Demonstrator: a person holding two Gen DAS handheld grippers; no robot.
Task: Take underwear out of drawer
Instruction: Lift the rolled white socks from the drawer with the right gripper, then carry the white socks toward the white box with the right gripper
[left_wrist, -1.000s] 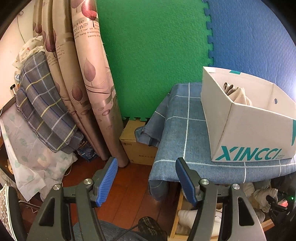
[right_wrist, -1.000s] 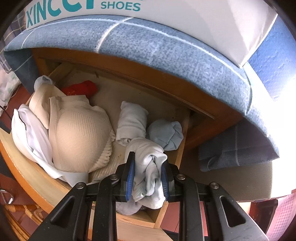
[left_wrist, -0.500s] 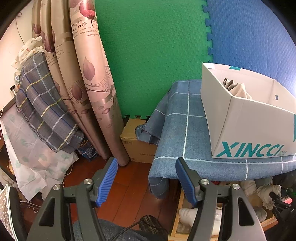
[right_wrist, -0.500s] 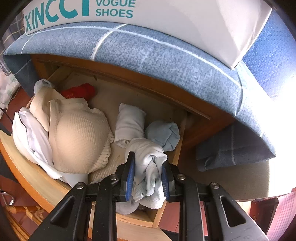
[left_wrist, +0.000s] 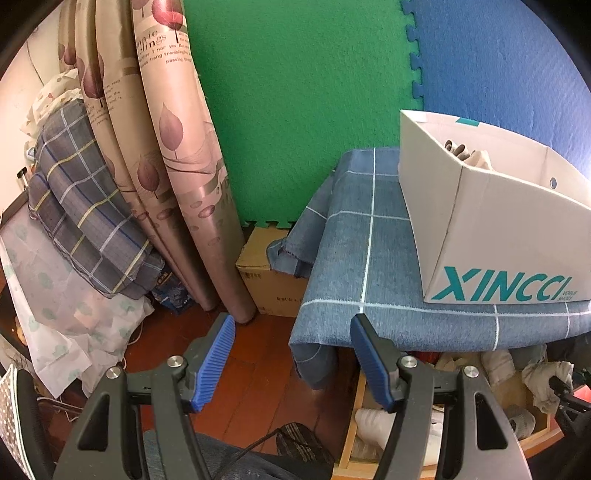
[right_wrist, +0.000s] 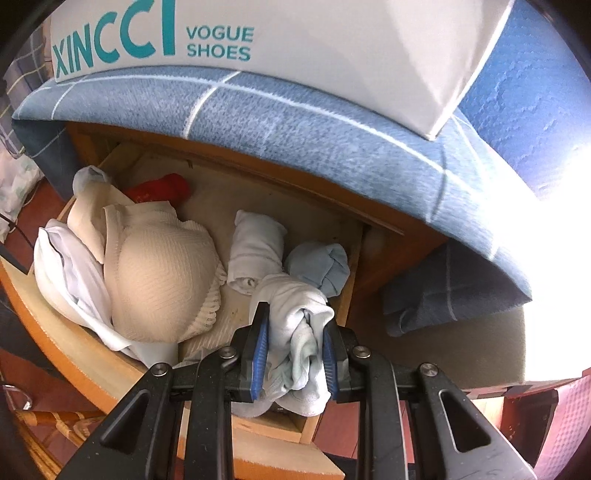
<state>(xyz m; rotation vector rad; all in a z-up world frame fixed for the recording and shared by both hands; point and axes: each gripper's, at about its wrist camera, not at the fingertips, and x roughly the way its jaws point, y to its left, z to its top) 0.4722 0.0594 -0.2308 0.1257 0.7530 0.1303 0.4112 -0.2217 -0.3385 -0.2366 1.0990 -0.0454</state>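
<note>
Shoe box (right_wrist: 332, 40) lower in view, blue cloth (right_wrist: 295, 122) beneath.

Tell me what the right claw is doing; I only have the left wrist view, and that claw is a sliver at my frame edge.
Observer: The right claw is shut on a pale rolled underwear bundle, over the open drawer's front right corner.
Operator: Report what is left in the drawer.
Observer: A cream bra on white cloth fills the left side; a white roll and a light blue roll lie just behind the held bundle.
Operator: Name anything at the back.
Observer: A red garment sits in the back left corner, partly behind the bra.
</note>
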